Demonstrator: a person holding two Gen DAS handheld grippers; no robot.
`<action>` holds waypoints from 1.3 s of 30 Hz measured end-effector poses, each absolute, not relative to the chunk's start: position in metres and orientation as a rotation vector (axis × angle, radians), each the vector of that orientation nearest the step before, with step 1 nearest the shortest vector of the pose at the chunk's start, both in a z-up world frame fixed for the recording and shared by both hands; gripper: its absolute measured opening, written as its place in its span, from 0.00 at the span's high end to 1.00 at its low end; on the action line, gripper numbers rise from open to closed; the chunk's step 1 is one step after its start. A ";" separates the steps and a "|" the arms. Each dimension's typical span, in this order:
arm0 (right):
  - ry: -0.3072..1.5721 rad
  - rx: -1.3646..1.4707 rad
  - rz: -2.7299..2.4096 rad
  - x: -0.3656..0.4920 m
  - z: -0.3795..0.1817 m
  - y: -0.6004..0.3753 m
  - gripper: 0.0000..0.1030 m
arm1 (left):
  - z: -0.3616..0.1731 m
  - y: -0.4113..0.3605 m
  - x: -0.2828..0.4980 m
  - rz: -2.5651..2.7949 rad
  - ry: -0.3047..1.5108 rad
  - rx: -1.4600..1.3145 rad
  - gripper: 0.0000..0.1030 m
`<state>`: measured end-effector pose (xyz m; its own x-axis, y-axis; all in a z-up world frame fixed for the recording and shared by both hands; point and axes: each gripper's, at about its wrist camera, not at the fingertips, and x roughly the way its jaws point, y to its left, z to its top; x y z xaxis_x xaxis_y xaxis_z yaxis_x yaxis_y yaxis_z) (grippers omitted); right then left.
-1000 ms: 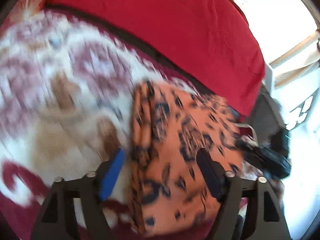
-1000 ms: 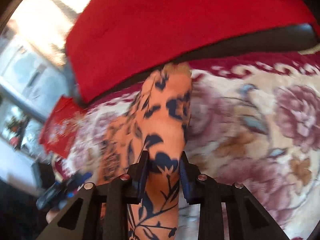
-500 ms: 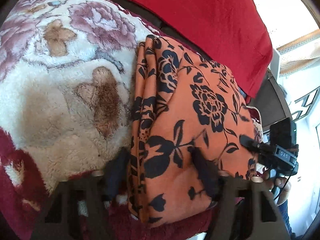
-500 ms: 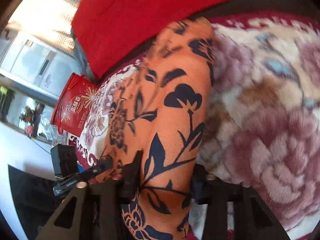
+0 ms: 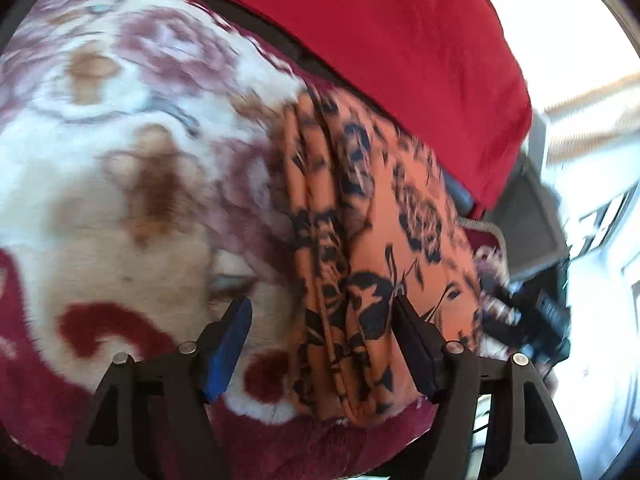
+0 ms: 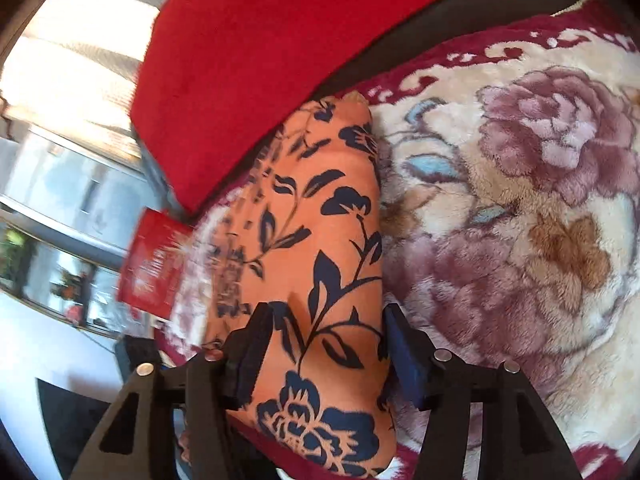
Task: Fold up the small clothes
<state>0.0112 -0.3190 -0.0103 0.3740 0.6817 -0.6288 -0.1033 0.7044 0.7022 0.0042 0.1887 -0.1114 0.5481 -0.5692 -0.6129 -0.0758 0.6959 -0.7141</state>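
An orange cloth with a dark floral print [image 5: 372, 248] lies folded in layers on a plush floral blanket [image 5: 120, 184]. My left gripper [image 5: 320, 320] is open above the blanket, its jaws wide apart; the right finger rests by the cloth's surface, the left one over bare blanket. In the right wrist view the same cloth [image 6: 320, 240] lies flat and my right gripper [image 6: 328, 328] is open, its fingers straddling the cloth's near end without pinching it. The right gripper also shows at the far right of the left wrist view [image 5: 532, 320].
A red cushion [image 5: 360, 40] lies along the blanket's far edge, also in the right wrist view [image 6: 260, 48]. A red box [image 6: 154, 264] stands beyond the blanket's left edge. Bright windows lie behind.
My right gripper has opened and released the cloth, which now lies flat. My left gripper has pulled back and shifted left off the cloth's folded edge.
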 end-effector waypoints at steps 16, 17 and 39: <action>1.122 0.585 0.583 0.005 -0.013 -0.304 0.62 | -0.080 0.150 0.024 -0.456 0.942 -0.639 0.71; 1.133 0.612 0.571 0.001 -0.021 -0.307 0.61 | -0.082 0.150 0.026 -0.472 0.941 -0.623 0.70; 1.067 0.416 0.586 0.050 0.003 -0.283 0.69 | -0.103 0.140 0.099 -0.517 0.952 -0.642 0.71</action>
<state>0.0500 -0.2831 0.0027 0.3555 0.6303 -0.6902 -0.2439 0.7754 0.5825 0.0994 0.1404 -0.1034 0.4867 -0.6580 -0.5746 0.1230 0.7029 -0.7006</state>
